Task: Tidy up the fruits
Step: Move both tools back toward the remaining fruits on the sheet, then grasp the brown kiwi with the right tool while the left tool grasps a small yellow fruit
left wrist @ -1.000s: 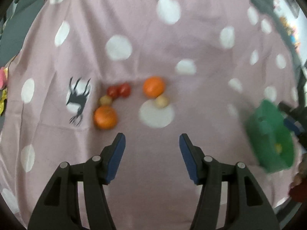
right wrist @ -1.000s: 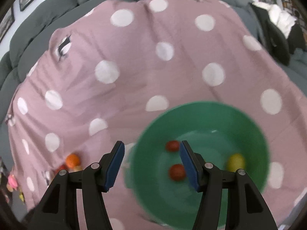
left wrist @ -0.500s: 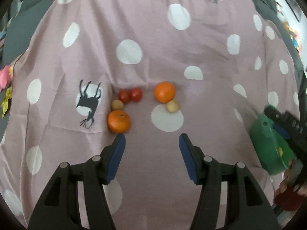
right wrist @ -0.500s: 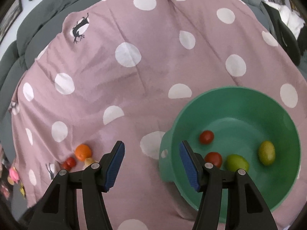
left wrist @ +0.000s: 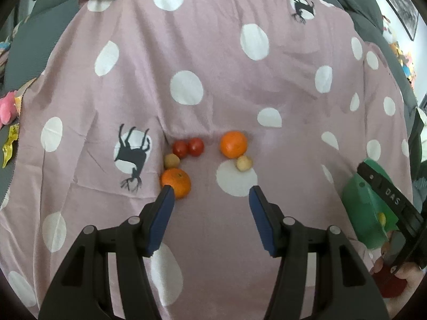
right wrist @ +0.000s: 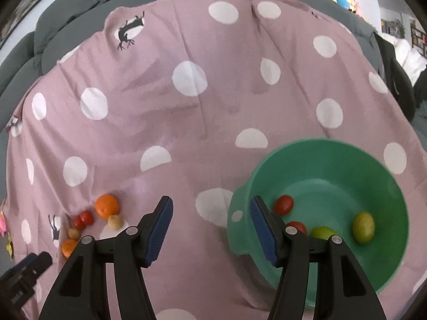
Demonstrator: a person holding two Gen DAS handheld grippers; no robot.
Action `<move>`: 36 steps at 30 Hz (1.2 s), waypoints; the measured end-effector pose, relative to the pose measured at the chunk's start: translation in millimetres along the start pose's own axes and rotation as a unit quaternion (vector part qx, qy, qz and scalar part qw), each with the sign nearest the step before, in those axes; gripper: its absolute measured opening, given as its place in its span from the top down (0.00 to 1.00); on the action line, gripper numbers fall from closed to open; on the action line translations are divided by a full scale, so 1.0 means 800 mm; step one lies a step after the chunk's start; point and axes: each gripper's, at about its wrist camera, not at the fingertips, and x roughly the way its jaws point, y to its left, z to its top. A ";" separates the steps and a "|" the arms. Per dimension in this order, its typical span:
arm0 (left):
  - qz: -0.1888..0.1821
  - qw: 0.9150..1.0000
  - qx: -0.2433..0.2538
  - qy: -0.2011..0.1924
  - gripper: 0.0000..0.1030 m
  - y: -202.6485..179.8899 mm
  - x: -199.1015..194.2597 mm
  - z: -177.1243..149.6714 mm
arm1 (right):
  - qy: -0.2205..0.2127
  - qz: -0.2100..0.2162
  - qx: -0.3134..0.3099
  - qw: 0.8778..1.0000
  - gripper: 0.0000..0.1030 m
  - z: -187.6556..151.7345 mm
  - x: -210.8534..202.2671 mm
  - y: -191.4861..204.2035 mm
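Loose fruit lies on the pink dotted cloth point(left wrist: 213, 53): two oranges point(left wrist: 176, 182) point(left wrist: 233, 144), two red tomatoes point(left wrist: 188, 147) and two small tan fruits point(left wrist: 171, 160) point(left wrist: 244, 163). My left gripper point(left wrist: 210, 197) is open and empty just short of them, its left finger beside the near orange. A green bowl point(right wrist: 373, 165) holds two tomatoes point(right wrist: 283, 204) and two green-yellow fruits point(right wrist: 363, 226). My right gripper point(right wrist: 210, 213) is open and empty at the bowl's left rim. The bowl also shows in the left wrist view point(left wrist: 360, 200).
A grey sofa point(right wrist: 80, 8) surrounds the cloth. Pink and yellow toys point(left wrist: 8, 106) lie at the far left edge. The fruit cluster shows small at the lower left of the right wrist view point(right wrist: 106, 205). The left gripper's body point(right wrist: 21, 274) is beside it.
The left gripper has moved closer to the loose fruit. The right gripper has shifted left off the bowl's middle to its left rim. Both stay open.
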 end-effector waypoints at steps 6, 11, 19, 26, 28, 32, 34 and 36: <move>-0.011 0.999 -0.038 0.010 0.45 0.022 0.003 0.008 | -0.020 -0.027 -0.061 0.998 0.41 -0.001 -0.008 0.031; -0.007 0.998 -0.059 0.008 0.45 0.043 0.006 0.015 | -0.026 -0.003 -0.092 0.995 0.41 0.001 -0.014 0.057; -0.013 0.993 -0.114 0.006 0.46 0.088 0.005 0.024 | 0.062 0.092 -0.130 0.985 0.41 0.000 0.017 0.105; -0.041 0.991 -0.129 0.019 0.57 0.100 0.018 0.028 | 0.151 0.149 -0.139 0.967 0.41 0.006 0.083 0.153; -0.051 0.991 -0.121 0.031 0.63 0.096 0.025 0.029 | 0.174 0.167 -0.127 0.962 0.43 0.004 0.104 0.162; -0.071 0.990 -0.111 0.046 0.66 0.089 0.036 0.032 | 0.199 0.161 -0.123 0.959 0.54 -0.007 0.139 0.173; -0.070 0.991 -0.105 0.051 0.66 0.087 0.041 0.035 | 0.208 0.157 -0.127 0.957 0.60 -0.014 0.150 0.174; -0.073 0.990 -0.107 0.055 0.66 0.089 0.045 0.039 | 0.216 0.161 -0.130 0.954 0.62 -0.023 0.160 0.176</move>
